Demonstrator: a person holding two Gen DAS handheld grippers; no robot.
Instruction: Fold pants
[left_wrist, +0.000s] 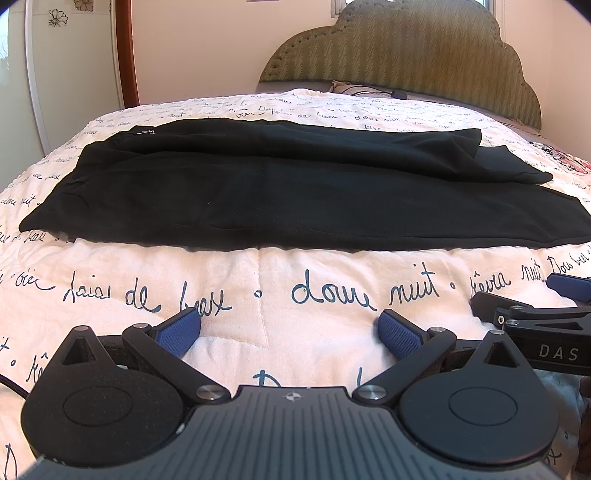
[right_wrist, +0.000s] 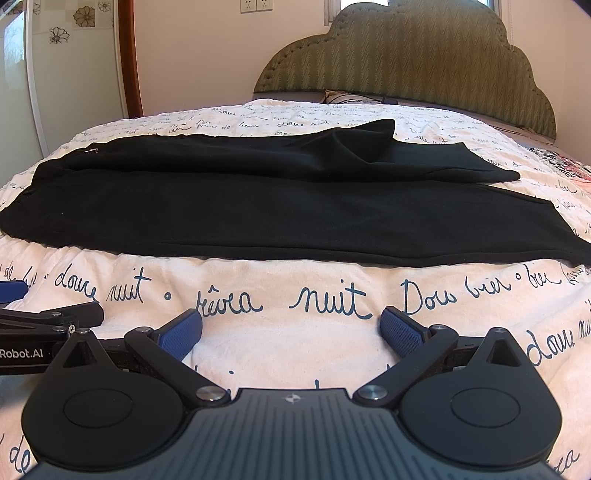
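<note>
We hold our left claw (left_wrist: 288, 332) and right claw (right_wrist: 290, 330) side by side above the near part of the bed (left_wrist: 266, 288), both with fingers spread wide and nothing between them. The black pants (left_wrist: 295, 199) lie flat across the quilt beyond them, well apart from both claws, stretched left to right, with one leg lying partly over the other toward the far side. Behind the pants stands a green headboard (right_wrist: 424, 59).
</note>
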